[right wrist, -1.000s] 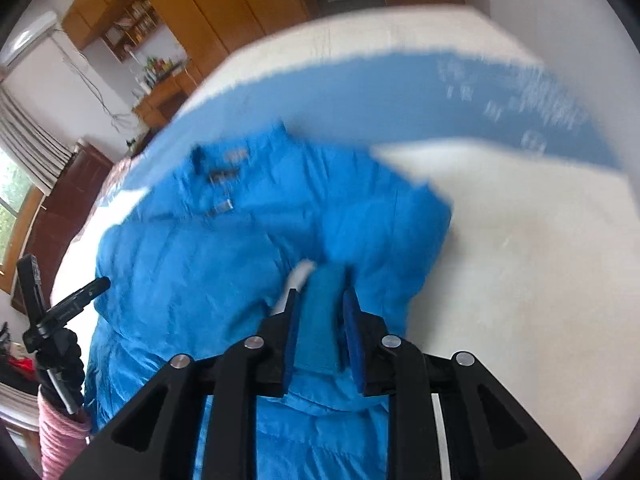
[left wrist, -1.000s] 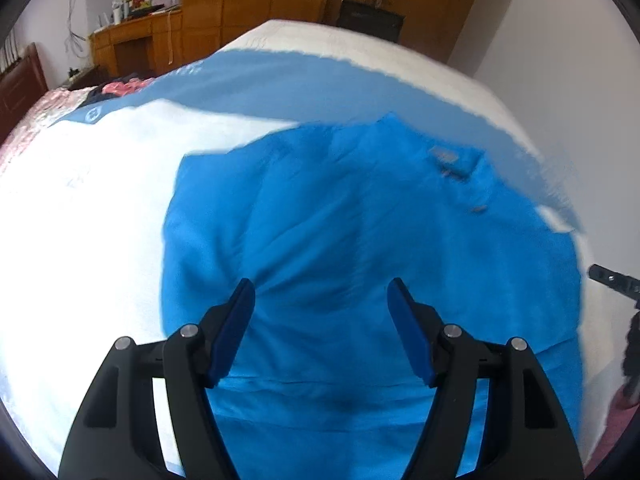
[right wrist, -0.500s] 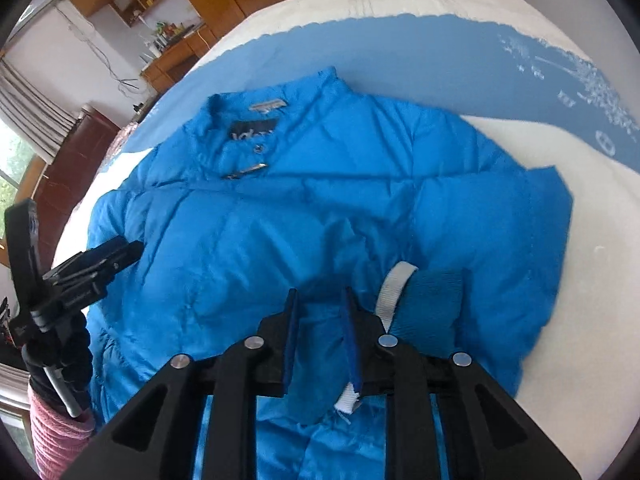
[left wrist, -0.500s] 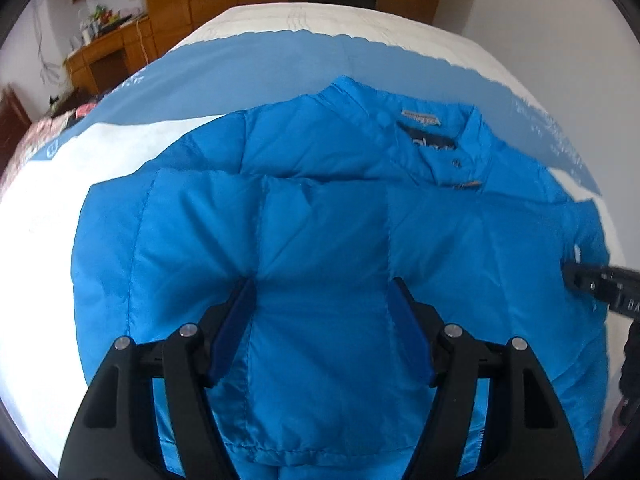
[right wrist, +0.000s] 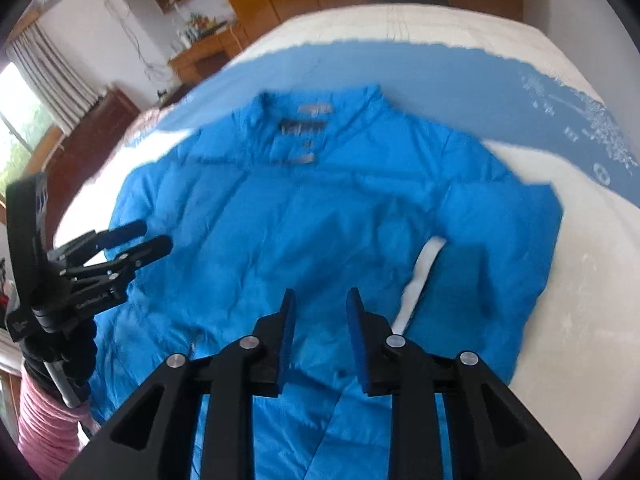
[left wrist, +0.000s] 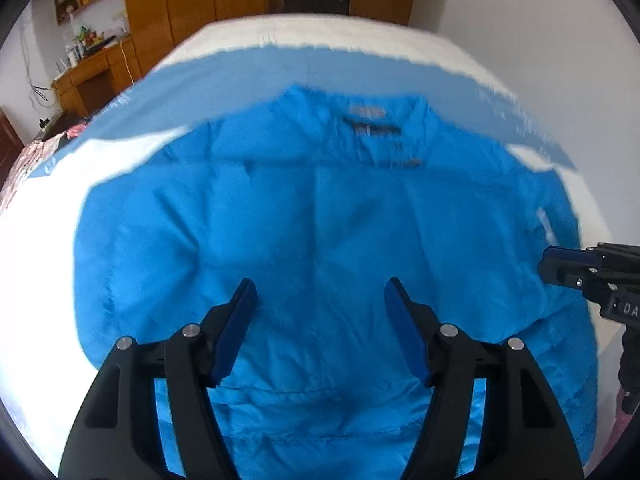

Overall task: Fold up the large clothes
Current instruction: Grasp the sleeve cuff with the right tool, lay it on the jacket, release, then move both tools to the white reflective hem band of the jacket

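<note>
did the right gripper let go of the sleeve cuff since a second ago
Yes. The right gripper was clamped on the cuff; now its jaws stand apart and empty, and the sleeve lies folded across the jacket.

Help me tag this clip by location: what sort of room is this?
Most likely a bedroom: the blue jacket lies on a wide bed, with wooden wardrobes and a cluttered desk behind.
</note>
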Tool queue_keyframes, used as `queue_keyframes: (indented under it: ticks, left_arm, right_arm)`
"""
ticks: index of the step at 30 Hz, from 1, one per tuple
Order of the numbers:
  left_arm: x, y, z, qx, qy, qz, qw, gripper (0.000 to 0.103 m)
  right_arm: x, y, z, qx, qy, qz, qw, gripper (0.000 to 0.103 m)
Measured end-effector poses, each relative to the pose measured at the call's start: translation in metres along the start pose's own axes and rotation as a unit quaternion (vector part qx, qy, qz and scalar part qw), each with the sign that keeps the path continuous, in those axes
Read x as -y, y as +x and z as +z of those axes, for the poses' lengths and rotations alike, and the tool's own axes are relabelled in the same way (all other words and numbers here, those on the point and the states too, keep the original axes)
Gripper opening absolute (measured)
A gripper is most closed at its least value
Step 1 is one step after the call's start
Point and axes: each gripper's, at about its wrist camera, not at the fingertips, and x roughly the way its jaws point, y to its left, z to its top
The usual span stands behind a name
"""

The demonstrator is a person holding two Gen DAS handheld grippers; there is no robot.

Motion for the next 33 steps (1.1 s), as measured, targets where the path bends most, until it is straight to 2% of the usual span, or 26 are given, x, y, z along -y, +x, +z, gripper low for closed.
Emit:
queue_keyframes:
  ticks: [3, 8, 11, 13, 14, 17, 20, 22, 24, 27, 30, 33]
  left_arm:
    - [-0.001, 0.021, -0.006, -0.015, 0.003, -0.001, 0.9999, 0.068]
    - [-0.004, 0.022, -0.007, -0.017, -0.003, 0.000, 0.9999, 0.068]
    - [-0.010, 0.004, -0.011, -0.020, -0.015, -0.005, 0.9997, 0.066]
    - [-0.020, -0.025, -0.024, -0.001, -0.020, -0.023, 0.9995, 0.067]
    - [-0.024, -0.038, -0.031, 0.005, -0.018, -0.020, 0.9996, 0.068]
    - [-0.044, -0.084, -0.069, 0.039, -0.004, -0.003, 0.9992, 0.076]
    - [-0.072, -0.124, -0.118, 0.060, -0.003, 0.038, 0.9974, 0.084]
    - [-0.095, -0.144, -0.155, 0.063, -0.019, 0.061, 0.9960, 0.088]
    - [-0.115, -0.154, -0.184, 0.047, -0.047, 0.065, 0.9956, 0.088]
    - [-0.138, -0.163, -0.228, 0.027, -0.089, 0.054, 0.9942, 0.088]
    - [-0.149, -0.172, -0.262, 0.021, -0.121, 0.021, 0.9922, 0.088]
    - [-0.153, -0.174, -0.283, 0.021, -0.146, -0.008, 0.9890, 0.088]
  right_arm:
    - [0.008, 0.019, -0.003, -0.008, 0.017, 0.018, 1.000, 0.025]
    - [0.005, 0.023, -0.004, 0.002, 0.011, 0.009, 1.000, 0.025]
    - [0.008, 0.002, -0.011, 0.014, 0.020, 0.023, 0.999, 0.026]
    - [0.008, -0.024, -0.025, 0.037, 0.011, 0.029, 0.999, 0.029]
    - [0.009, -0.038, -0.036, 0.048, 0.005, 0.030, 0.998, 0.033]
    - [0.012, -0.072, -0.076, 0.063, -0.009, 0.032, 0.997, 0.040]
    - [0.019, -0.096, -0.129, 0.061, -0.008, 0.035, 0.998, 0.049]
    - [0.021, -0.104, -0.161, 0.054, -0.003, 0.037, 0.998, 0.053]
    - [0.021, -0.108, -0.191, 0.043, 0.004, 0.024, 0.999, 0.058]
    - [0.019, -0.113, -0.232, 0.039, 0.012, 0.005, 0.999, 0.062]
    - [0.020, -0.120, -0.264, 0.038, 0.041, 0.031, 0.998, 0.063]
    - [0.018, -0.122, -0.284, 0.034, 0.060, 0.051, 0.996, 0.064]
